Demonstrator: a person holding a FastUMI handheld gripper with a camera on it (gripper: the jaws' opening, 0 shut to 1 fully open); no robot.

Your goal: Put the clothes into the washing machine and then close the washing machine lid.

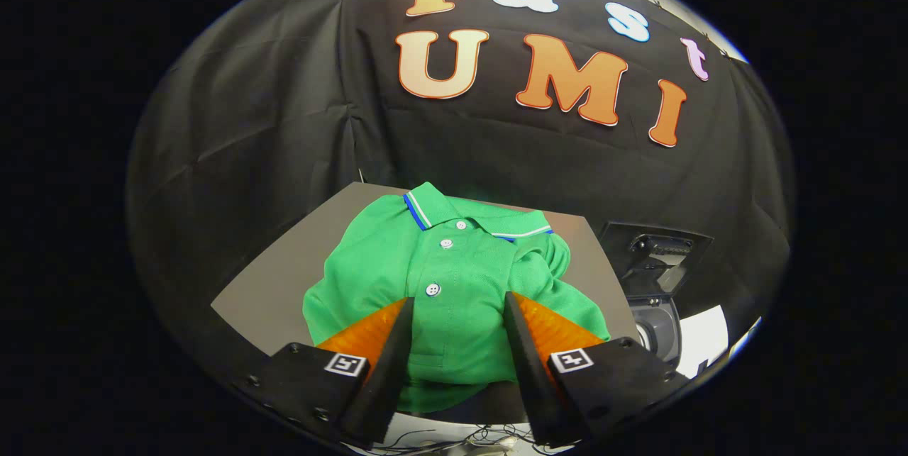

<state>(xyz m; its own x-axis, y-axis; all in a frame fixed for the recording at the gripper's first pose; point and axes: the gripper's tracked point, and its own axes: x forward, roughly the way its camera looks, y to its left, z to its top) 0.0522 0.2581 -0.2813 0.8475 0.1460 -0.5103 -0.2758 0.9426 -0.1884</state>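
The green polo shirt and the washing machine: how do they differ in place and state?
The green polo shirt lies crumpled on the grey table, between and ahead of the open gripper fingers; the washing machine stands beside the table, off to the right. The shirt is soft and bright; the machine is rigid and dark grey, its lid raised.

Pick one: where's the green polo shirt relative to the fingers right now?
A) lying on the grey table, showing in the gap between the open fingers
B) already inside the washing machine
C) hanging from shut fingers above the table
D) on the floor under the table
A: the green polo shirt lies bunched on the grey table, and the gripper has its fingers spread apart with the shirt's placket showing between them.
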